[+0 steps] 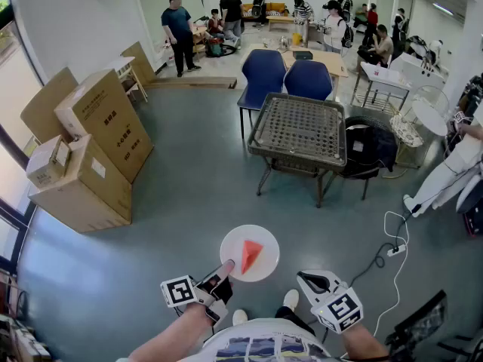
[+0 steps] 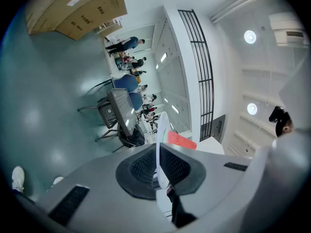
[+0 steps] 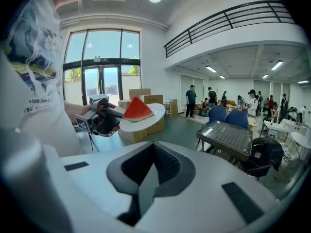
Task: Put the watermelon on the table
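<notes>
A red watermelon wedge (image 1: pixel 250 253) lies on a round white plate (image 1: pixel 264 268) held above the floor in front of me. My left gripper (image 1: pixel 226 268) is shut on the plate's near-left rim. In the left gripper view the plate (image 2: pixel 159 144) runs edge-on between the pads, with the watermelon (image 2: pixel 181 140) beyond them. My right gripper (image 1: pixel 305 280) hangs to the right of the plate, apart from it, jaws together and holding nothing. The right gripper view shows the watermelon (image 3: pixel 138 109), the plate (image 3: pixel 148 117) and the left gripper (image 3: pixel 99 119). The mesh-topped table (image 1: pixel 299 130) stands ahead.
Two blue chairs (image 1: pixel 285 75) stand behind the table, and a black chair with a bag (image 1: pixel 370 148) stands at its right. Cardboard boxes (image 1: pixel 90 149) are stacked on the left. A white cable (image 1: pixel 392 240) lies on the floor at the right. Several people stand at the far end.
</notes>
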Demonstrator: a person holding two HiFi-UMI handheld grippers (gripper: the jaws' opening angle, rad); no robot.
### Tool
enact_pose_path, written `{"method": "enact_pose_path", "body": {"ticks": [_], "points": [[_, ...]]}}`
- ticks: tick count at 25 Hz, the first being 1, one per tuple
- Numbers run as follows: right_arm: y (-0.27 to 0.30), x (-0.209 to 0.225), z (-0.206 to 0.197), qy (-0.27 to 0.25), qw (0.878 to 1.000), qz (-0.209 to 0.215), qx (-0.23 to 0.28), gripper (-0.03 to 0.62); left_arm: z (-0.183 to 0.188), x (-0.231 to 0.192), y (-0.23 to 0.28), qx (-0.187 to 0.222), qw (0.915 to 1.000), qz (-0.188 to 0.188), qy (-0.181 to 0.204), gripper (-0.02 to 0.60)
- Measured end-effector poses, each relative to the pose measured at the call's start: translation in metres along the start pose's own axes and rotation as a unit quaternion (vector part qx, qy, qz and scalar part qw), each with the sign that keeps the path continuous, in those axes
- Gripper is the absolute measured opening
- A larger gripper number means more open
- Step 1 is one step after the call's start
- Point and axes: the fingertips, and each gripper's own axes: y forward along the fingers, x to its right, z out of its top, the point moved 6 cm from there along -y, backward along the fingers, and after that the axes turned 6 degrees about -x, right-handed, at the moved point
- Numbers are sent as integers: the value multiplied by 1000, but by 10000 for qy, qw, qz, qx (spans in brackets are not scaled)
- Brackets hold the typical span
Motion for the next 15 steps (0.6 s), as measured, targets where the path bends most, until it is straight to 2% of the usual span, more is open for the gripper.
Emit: {"method": "enact_pose_path", "body": {"ticks": [7,12,15], "points": [[28,-74,15,150,9999,-77,7,9,17,-19,-86,-35,9998,196,23,18],[42,-85,28,80,9997,-148,162,11,27,-26,-107,17,9998,167,136,17],[45,-81,35,33,9995,-226,202,12,31,-27,-101,-3,10000,82,-47,17]]}}
